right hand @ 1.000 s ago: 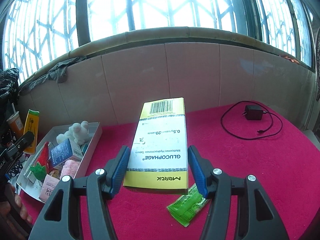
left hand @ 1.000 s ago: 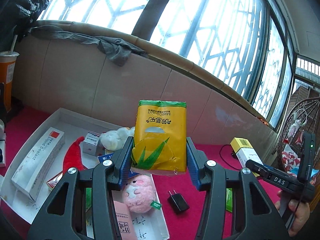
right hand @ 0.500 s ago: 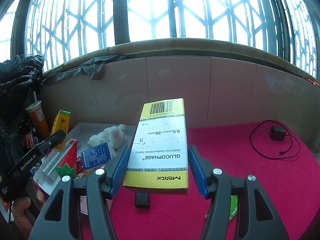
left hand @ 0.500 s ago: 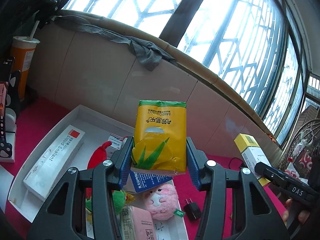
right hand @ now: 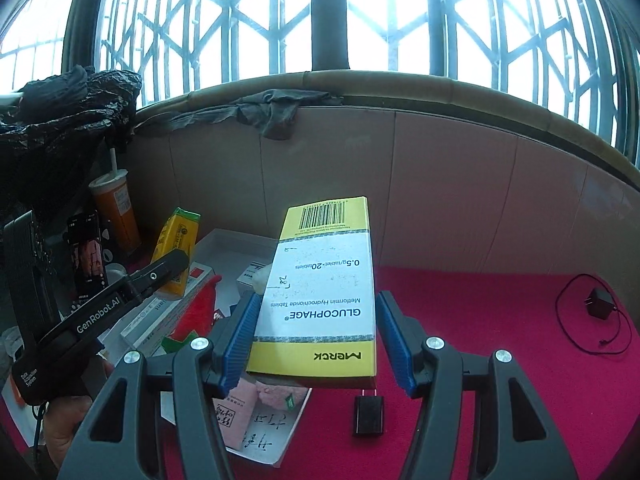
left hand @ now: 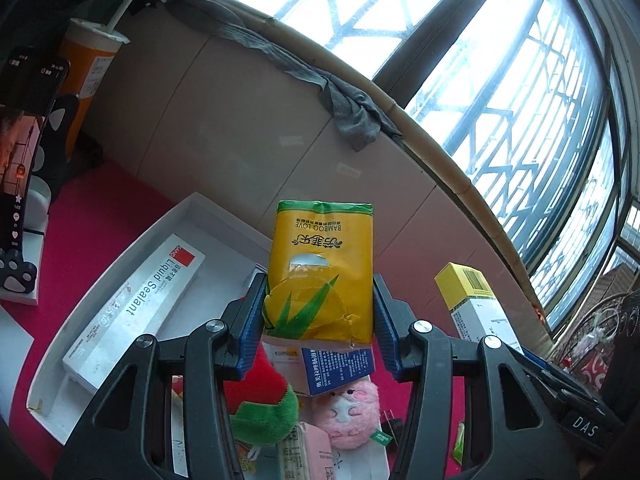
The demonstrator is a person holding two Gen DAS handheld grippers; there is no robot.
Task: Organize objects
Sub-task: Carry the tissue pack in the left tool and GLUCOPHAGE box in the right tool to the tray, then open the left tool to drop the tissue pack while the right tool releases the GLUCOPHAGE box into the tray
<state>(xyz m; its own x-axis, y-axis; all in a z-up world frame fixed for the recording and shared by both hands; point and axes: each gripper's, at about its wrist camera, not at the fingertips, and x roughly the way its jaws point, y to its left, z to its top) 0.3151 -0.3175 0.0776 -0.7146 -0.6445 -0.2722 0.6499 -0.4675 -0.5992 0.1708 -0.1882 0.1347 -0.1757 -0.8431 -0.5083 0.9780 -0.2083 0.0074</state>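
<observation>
My left gripper is shut on a yellow tissue pack with a green top, held upright above the white tray. My right gripper is shut on a yellow and white Glucophage box, held flat over the tray's near right corner. In the right wrist view the tissue pack hangs at the left over the tray. In the left wrist view the Glucophage box shows at the right. The tray holds a long white sealant box, a blue box, a pink plush and a red and green plush.
The table is covered in red cloth. A black plug adapter lies just right of the tray. A charger with its cable lies far right. An orange cup with a straw and a phone on a stand stand left of the tray.
Both grippers have swung left toward the tray with their loads and rolled a little. The tray now fills more of both views, and the black adapter sits below the Glucophage box.
</observation>
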